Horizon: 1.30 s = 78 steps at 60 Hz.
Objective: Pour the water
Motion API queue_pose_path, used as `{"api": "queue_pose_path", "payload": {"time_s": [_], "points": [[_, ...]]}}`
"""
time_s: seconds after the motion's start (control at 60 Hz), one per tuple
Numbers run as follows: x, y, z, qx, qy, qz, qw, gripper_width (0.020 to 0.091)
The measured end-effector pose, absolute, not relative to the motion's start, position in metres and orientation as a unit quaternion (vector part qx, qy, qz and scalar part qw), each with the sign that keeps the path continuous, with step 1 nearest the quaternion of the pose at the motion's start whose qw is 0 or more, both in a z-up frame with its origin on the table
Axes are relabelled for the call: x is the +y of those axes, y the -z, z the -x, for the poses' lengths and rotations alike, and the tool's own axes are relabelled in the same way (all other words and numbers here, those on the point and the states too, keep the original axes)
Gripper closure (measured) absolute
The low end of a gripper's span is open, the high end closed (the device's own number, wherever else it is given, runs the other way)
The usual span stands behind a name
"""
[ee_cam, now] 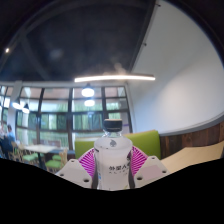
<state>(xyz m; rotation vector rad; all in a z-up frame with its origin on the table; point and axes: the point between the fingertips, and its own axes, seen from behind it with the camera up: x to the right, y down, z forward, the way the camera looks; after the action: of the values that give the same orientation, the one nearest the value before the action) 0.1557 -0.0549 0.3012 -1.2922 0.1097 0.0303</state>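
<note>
The tool (113, 170) was pinching a clear plastic water bottle with a white cap and white label (114, 160), both pink-striped pads (90, 165) pressed against its sides, and the bottle stood upright between the fingers, lifted towards a cafe-like room with a green bench seat (150, 142), large windows (60, 105) and a long ceiling light (115, 77). No cup or worktop showed, so the receiving vessel could not be placed. To pour well, the grip should probably be kept firm at mid-body and the bottle tilted slowly over the vessel once the cap is off.
</note>
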Motion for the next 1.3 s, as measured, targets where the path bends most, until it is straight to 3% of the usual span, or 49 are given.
{"api": "queue_pose_path", "payload": {"time_s": [0.133, 0.3, 0.333, 0.567, 0.683, 0.767, 0.9, 1.3], "points": [[-0.023, -0.183, -0.175, 0.014, 0.026, 0.684, 0.728, 0.0686], [-0.013, -0.107, -0.195, 0.019, 0.042, 0.737, 0.675, 0.0682], [-0.016, -0.119, -0.198, 0.022, 0.04, 0.72, 0.692, 0.0671], [-0.031, -0.127, -0.2, 0.031, 0.035, 0.708, 0.705, 0.0624], [-0.02, -0.127, -0.199, 0.039, 0.034, 0.717, 0.695, 0.0513], [-0.024, -0.098, -0.194, 0.04, 0.032, 0.752, 0.657, 0.0249], [-0.042, -0.111, -0.191, 0.033, 0.028, 0.752, 0.657, 0.0268], [-0.201, -0.144, -0.145, 0.028, 0.015, 0.761, 0.648, 0.0271]]}}
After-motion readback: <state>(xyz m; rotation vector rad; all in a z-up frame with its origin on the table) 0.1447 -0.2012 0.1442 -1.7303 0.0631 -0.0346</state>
